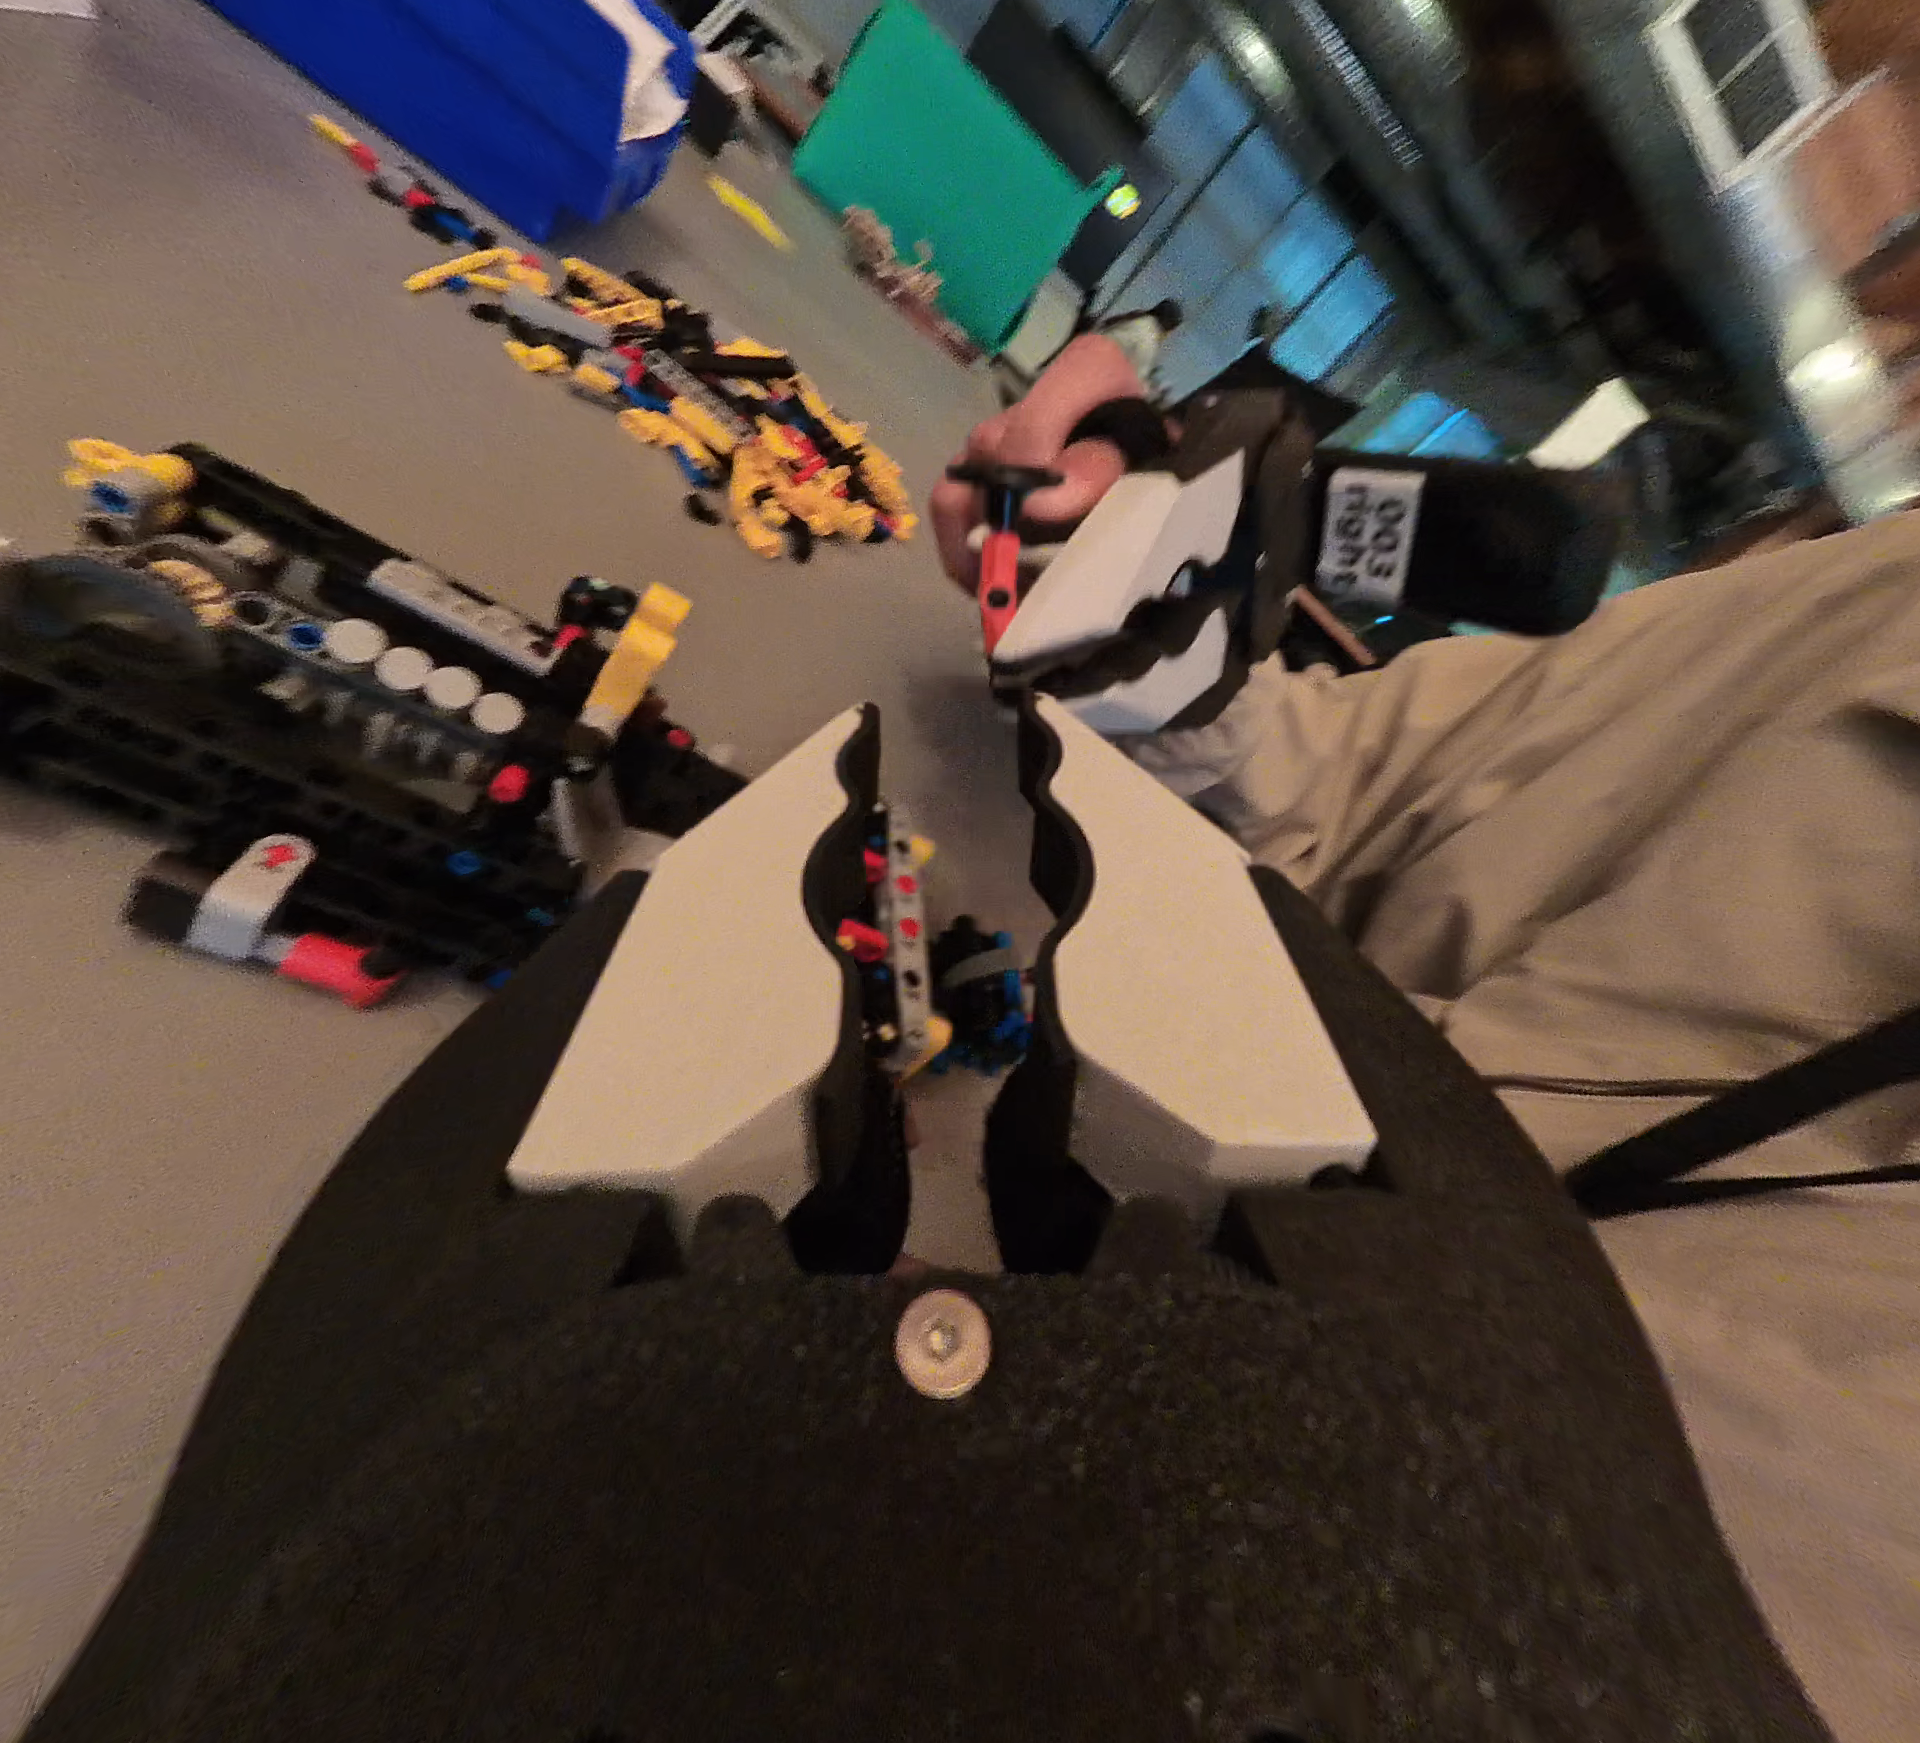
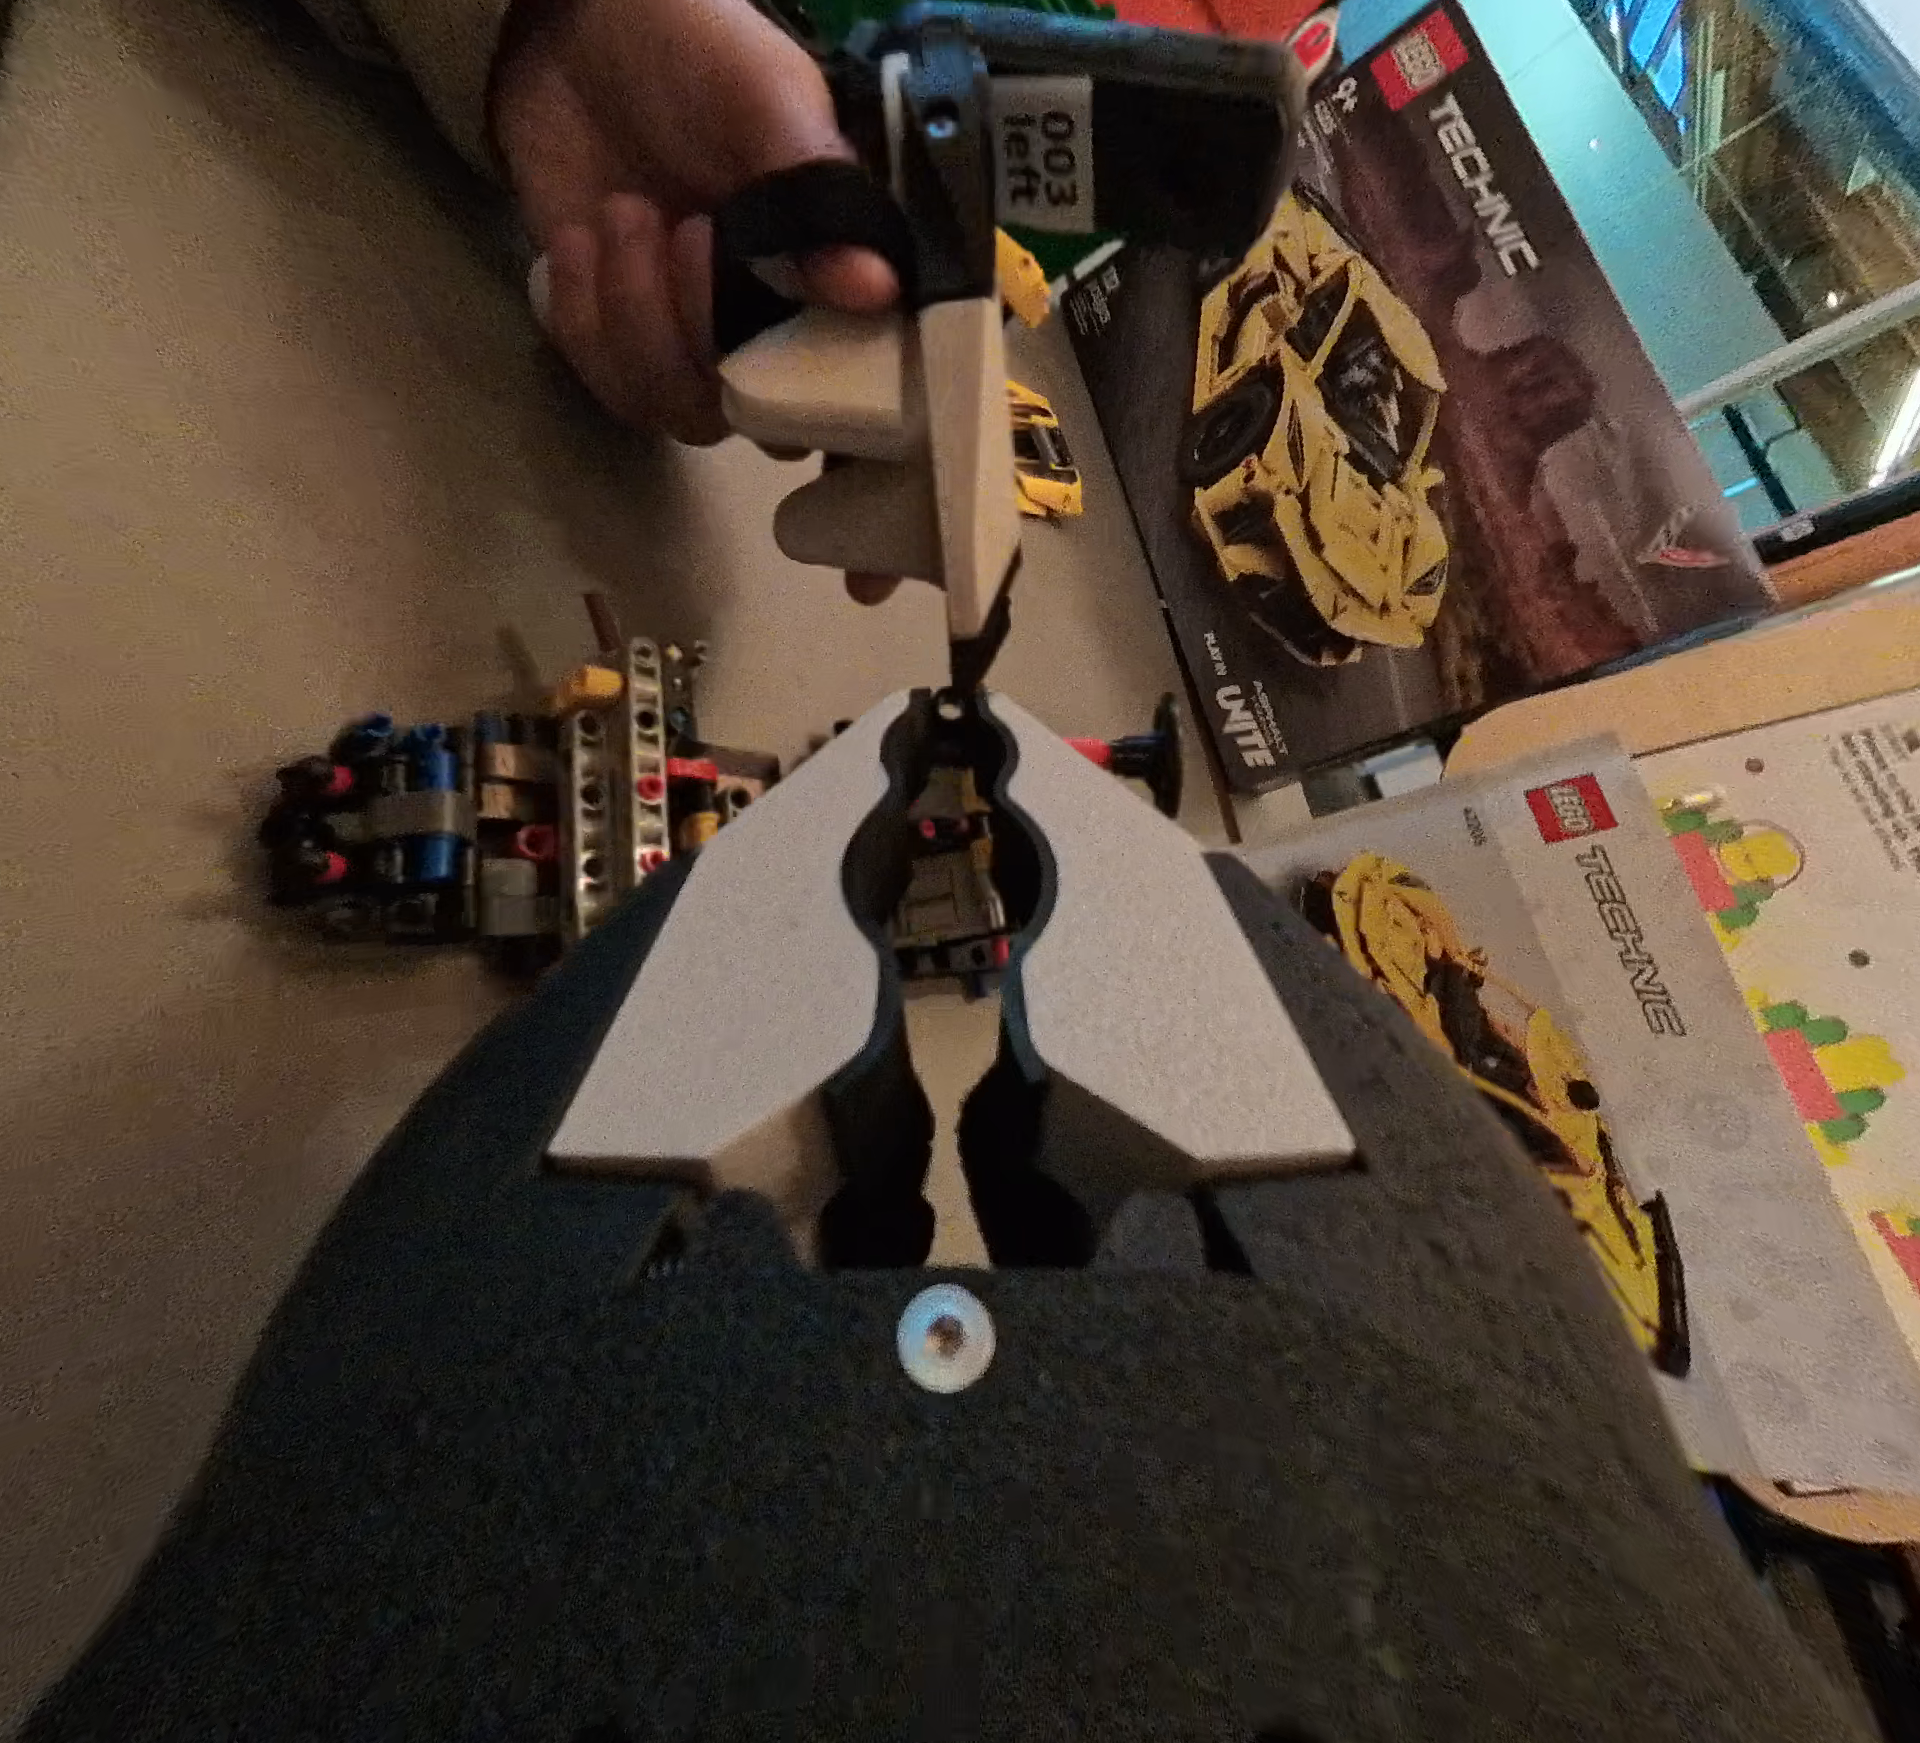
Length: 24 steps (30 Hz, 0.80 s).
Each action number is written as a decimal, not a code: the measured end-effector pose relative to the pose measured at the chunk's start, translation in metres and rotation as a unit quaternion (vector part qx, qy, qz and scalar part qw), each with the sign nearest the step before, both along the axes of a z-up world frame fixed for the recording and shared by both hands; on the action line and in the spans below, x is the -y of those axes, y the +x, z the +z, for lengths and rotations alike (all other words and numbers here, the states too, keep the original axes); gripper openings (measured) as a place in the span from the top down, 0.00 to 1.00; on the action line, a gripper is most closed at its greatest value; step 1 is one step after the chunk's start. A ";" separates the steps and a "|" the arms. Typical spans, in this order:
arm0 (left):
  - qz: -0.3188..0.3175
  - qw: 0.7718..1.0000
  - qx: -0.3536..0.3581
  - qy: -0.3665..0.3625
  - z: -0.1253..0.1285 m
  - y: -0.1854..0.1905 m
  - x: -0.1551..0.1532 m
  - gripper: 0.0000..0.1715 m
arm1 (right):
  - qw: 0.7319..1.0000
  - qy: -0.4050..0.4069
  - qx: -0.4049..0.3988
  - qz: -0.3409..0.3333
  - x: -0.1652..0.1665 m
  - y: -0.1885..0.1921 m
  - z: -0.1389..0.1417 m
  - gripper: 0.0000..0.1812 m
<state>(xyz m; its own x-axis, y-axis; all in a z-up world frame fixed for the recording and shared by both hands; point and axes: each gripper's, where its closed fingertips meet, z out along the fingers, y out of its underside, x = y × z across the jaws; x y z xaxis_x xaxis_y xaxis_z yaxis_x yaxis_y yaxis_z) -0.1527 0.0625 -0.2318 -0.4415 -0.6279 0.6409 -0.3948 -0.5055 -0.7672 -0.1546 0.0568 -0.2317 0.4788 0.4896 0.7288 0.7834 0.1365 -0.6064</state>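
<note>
Left gripper (image 1: pixel 951 722): jaws narrowly parted, empty, above a small brick assembly (image 1: pixel 899 945).
Right gripper (image 2: pixel 951 706): closed on a small black piece (image 2: pixel 951 711), tip to tip with the left.
Chassis (image 1: pixel 312 706): left, well apart.
Loose bricks (image 1: pixel 727 426): farther off.

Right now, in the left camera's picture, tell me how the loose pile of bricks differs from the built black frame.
The pile is loose, scattered pieces, mostly yellow; the frame is joined into one block, mostly black, with a row of pale round discs. The pile lies farther off, toward the blue bin; the frame sits nearer, at the left. Both rest on the grey table.
</note>
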 end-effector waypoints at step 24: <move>0.101 0.951 0.080 0.281 0.003 0.003 -0.002 0.96 | 0.847 -0.248 -0.469 0.020 -0.015 -0.005 0.018 0.75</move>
